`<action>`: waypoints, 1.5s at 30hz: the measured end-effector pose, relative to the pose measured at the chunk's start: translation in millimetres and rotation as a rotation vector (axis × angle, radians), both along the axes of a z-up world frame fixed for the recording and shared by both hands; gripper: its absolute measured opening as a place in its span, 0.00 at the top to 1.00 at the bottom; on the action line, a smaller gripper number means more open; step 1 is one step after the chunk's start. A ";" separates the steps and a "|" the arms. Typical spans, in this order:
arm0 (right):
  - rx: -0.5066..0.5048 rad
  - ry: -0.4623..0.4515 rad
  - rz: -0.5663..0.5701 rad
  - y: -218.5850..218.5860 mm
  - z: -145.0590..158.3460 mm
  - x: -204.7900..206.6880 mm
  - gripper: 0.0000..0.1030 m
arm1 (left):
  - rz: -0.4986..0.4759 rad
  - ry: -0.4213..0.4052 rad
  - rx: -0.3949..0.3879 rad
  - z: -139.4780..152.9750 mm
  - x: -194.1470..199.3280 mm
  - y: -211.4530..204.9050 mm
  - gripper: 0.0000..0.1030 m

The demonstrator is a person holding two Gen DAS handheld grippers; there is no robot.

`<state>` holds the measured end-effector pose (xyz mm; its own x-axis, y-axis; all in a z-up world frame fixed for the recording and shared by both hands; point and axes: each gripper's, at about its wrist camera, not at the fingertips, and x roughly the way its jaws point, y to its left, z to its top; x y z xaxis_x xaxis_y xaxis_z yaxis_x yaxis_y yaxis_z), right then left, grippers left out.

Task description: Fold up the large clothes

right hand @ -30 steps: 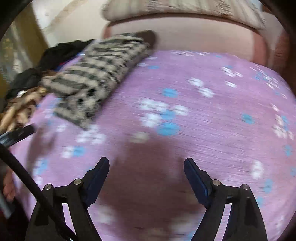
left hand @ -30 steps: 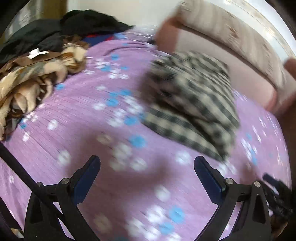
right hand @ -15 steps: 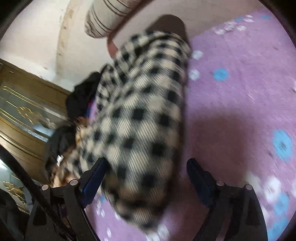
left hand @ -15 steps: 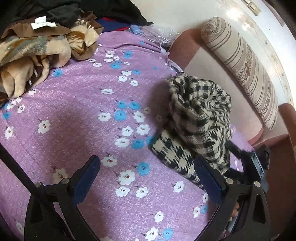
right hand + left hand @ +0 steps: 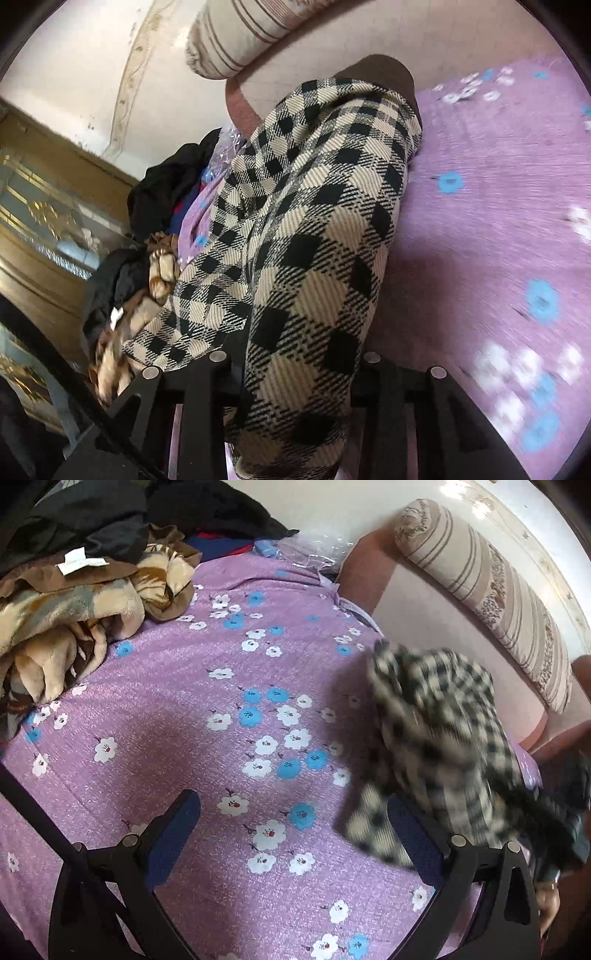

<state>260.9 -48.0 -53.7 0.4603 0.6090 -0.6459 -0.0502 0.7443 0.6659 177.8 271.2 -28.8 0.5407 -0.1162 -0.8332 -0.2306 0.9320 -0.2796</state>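
Observation:
A beige and black checked garment (image 5: 436,738) is bunched at the right of the purple flowered bed (image 5: 221,709). My right gripper (image 5: 291,373) is shut on the checked garment (image 5: 310,229), which hangs over and between its jaws and fills the right wrist view. In the left wrist view the garment is blurred and lifted at the bed's right side. My left gripper (image 5: 291,834) is open and empty above the bedspread, its right finger (image 5: 413,842) beside the garment's lower edge.
A heap of brown and tan blankets (image 5: 66,627) and dark clothes (image 5: 110,517) lies at the bed's far left. A striped bolster (image 5: 491,590) rests on the pink headboard (image 5: 417,613). A gilded wardrobe (image 5: 37,236) stands beyond the bed.
My right gripper reached the checked garment, closed on it and is lifting it. My left gripper stayed open and shifted a little over the bed.

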 end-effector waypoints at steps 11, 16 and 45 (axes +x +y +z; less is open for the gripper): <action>-0.240 0.029 0.009 -64.1 5.3 -114.7 0.52 | -0.077 -0.015 -0.018 8.3 -23.0 -21.0 0.01; -0.395 -0.030 -0.031 -64.4 35.7 -139.6 0.43 | -0.098 -0.033 -0.010 10.8 -34.3 -32.9 0.01; -0.514 -0.050 0.111 22.2 92.2 -49.8 0.26 | -0.481 -0.061 -0.080 16.3 -85.1 -150.6 0.86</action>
<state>211.0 -25.8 38.5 0.4489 0.2657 -0.8532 -0.1692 0.9628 0.2108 92.7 120.6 -12.4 0.4580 -0.4268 -0.7798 0.2397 0.9040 -0.3541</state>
